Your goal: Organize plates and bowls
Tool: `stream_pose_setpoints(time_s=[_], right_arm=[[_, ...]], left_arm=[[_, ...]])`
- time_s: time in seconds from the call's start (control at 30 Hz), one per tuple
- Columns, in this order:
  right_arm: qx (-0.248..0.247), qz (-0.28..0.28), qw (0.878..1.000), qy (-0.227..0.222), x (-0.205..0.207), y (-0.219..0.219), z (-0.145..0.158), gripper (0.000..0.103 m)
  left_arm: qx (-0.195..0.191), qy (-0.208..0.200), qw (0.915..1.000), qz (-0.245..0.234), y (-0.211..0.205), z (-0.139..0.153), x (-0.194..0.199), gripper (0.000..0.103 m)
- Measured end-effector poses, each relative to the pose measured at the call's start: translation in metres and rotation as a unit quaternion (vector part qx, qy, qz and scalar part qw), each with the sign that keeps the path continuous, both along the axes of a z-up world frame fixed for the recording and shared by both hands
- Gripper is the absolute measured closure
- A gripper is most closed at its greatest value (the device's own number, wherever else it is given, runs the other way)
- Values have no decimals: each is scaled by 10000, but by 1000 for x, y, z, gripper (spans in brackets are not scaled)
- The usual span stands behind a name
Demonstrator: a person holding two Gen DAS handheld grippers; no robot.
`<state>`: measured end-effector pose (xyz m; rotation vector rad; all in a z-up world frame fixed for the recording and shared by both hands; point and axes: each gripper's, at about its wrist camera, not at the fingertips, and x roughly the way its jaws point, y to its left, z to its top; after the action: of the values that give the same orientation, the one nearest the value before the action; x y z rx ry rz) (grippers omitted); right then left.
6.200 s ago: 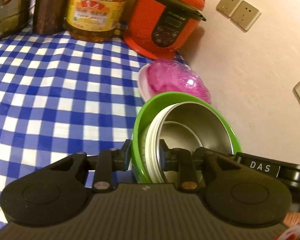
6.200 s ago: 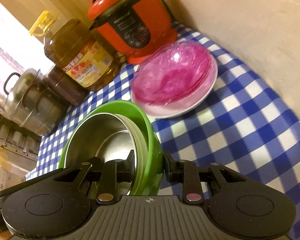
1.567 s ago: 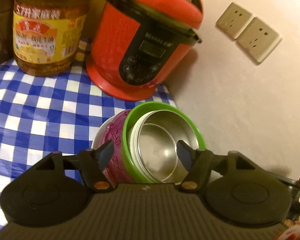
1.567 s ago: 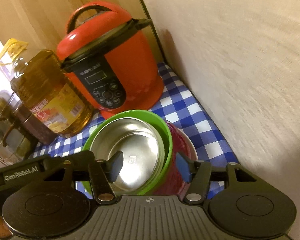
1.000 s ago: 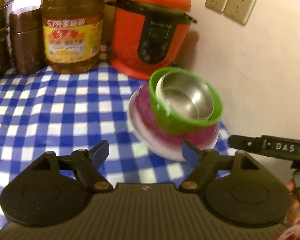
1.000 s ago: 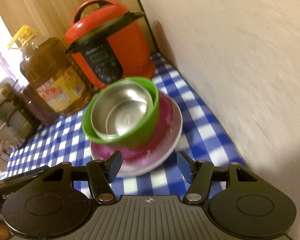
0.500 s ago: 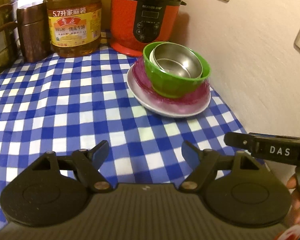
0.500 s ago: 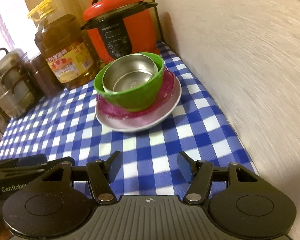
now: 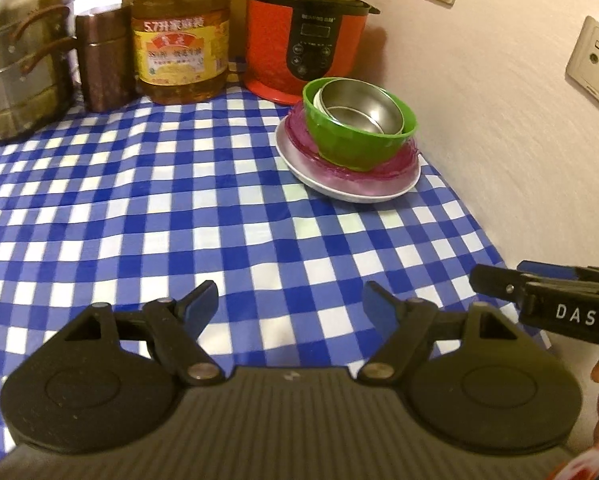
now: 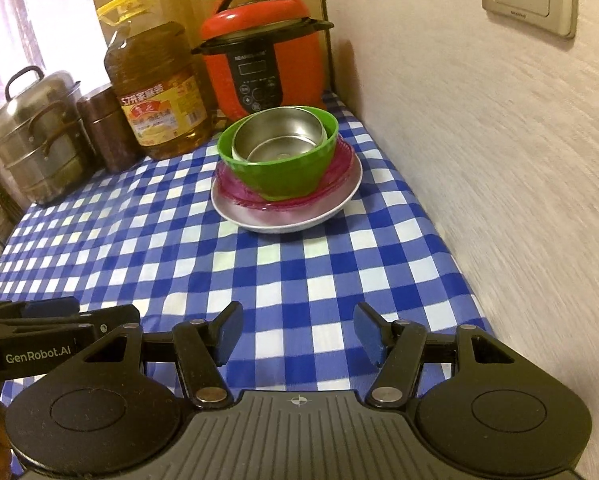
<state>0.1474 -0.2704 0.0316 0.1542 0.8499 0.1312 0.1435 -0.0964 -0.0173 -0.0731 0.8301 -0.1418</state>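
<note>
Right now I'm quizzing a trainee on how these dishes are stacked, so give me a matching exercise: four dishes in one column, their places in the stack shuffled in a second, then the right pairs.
Dishes:
1. steel bowl
2. green bowl
3. pink dish
4. white plate

Places:
A. at the bottom, on the checked tablecloth
B. nested inside another bowl, topmost
C. directly on the white plate
D. sitting in the pink dish, holding a bowl

Pairs: 1-B, 2-D, 3-C, 4-A
</note>
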Motion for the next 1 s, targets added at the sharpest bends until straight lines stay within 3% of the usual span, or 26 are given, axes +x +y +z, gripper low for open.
stream_pose_setpoints(time_s=[0.5, 1.0], right_arm=[[-134, 107, 9998, -131, -47, 16, 16, 42], [-339, 171, 9991, -207, -72, 15, 25, 42]], left_arm=[[58, -74, 9997, 217, 3, 7, -50, 25], [152, -247, 9995, 130, 2, 22, -78, 25]])
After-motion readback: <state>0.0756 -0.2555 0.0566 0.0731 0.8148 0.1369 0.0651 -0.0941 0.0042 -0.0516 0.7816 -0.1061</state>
